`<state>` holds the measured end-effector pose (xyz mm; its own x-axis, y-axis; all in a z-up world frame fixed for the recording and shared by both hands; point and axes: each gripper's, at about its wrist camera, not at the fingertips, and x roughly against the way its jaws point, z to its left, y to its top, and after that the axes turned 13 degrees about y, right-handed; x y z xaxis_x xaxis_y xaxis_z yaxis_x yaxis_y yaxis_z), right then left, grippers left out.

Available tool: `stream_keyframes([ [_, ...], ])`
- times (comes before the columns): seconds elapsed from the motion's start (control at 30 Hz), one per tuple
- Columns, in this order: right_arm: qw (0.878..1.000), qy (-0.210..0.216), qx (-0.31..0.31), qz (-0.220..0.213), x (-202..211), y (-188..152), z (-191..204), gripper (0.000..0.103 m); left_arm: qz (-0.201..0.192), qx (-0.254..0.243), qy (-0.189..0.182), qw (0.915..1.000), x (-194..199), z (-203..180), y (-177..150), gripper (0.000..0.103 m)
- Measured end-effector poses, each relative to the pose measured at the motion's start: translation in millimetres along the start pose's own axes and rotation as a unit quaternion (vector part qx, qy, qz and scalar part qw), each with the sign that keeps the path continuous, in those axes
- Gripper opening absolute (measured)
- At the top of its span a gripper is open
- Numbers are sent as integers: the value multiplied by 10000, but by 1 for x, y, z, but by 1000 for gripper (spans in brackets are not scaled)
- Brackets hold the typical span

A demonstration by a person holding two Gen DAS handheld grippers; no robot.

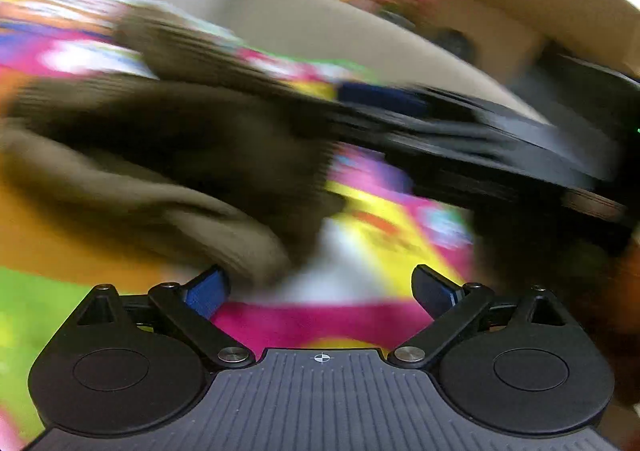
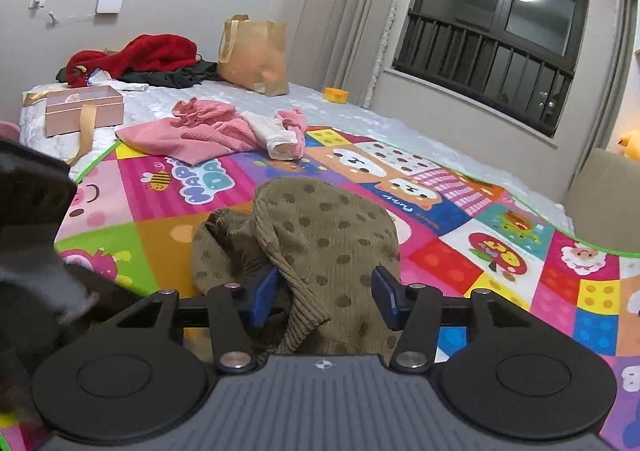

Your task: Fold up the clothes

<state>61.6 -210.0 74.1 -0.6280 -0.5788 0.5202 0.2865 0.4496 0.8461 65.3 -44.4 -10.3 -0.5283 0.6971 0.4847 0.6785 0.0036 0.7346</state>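
An olive-brown knit garment with darker dots [image 2: 320, 235] lies crumpled on the colourful play mat [image 2: 500, 243]. My right gripper [image 2: 326, 291] is open, its blue-padded fingers either side of the garment's near edge, cloth lying between them. The left wrist view is heavily motion-blurred; the same brown garment [image 1: 152, 155] shows ahead and to the left. My left gripper [image 1: 320, 291] is open and empty just to the right of the garment's edge. The other gripper's dark body [image 1: 500, 139] crosses that view at right.
Pink clothes [image 2: 216, 131] and a white piece [image 2: 280, 135] lie further back on the mat. A pink gift box [image 2: 84, 107], red and dark clothes [image 2: 140, 55], a brown paper bag [image 2: 256, 55] and a yellow tub [image 2: 336, 95] sit on the bed. A window is at the right.
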Motion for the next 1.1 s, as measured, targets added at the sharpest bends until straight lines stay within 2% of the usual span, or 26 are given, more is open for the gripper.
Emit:
stream_keyframes([
  [0.1,9999,120,-23,-27,0,-3,0,55,109,-481,-677,9965,10,-28,-13,99],
  [0.17,9998,185,-13,-64,2,-8,4,63,116,-684,-664,9954,23,-32,-18,99],
  [0.23,9997,216,44,-111,4,-15,10,67,4,-644,-362,9973,44,-17,-18,99],
  [0.3,9995,226,164,-144,1,-23,21,74,-160,-268,215,9993,63,8,-11,100],
  [0.37,9991,234,288,-182,-3,-30,32,77,-326,122,800,9962,82,33,-3,100],
  [0.47,9988,232,309,-301,-16,-34,43,78,-552,781,1880,9775,97,69,18,100],
  [0.53,9986,217,146,-452,-22,-30,41,77,-757,792,2232,9686,97,78,35,100],
  [0.57,9983,203,-40,-551,-20,-27,35,64,-832,708,2301,9670,95,79,44,100],
  [0.6,9971,183,-300,-668,-16,-24,24,56,-903,580,2345,9662,88,76,55,100],
  [0.63,9952,163,-560,-784,-12,-20,14,38,-958,455,2361,9659,85,75,64,100],
  [0.67,9925,143,-819,-900,-7,-16,3,30,-998,330,2368,9659,82,73,74,100],
  [0.73,9867,57,-1226,-1067,1,-10,-16,24,-1002,-59,2399,9656,69,66,87,100],
  [0.83,9891,-24,-1060,-1021,3,-14,-10,23,-891,-737,2487,9617,45,52,104,100],
  [0.93,9918,-70,-833,-962,4,-20,0,24,-555,-1505,2702,9493,13,51,106,100],
  [1.0,9934,-101,-681,-922,5,-23,7,44,-420,-1673,2774,9451,-1,54,109,100],
  [1.03,9939,-151,-545,-942,4,-25,14,68,-425,-1601,2741,9473,-5,56,113,100],
  [1.07,9941,-227,-367,-990,2,-27,23,78,-434,-1518,2702,9498,-8,58,117,100],
  [1.1,9944,-262,-261,-992,-1,-28,30,78,-493,-1394,2664,9525,-8,59,123,100],
])
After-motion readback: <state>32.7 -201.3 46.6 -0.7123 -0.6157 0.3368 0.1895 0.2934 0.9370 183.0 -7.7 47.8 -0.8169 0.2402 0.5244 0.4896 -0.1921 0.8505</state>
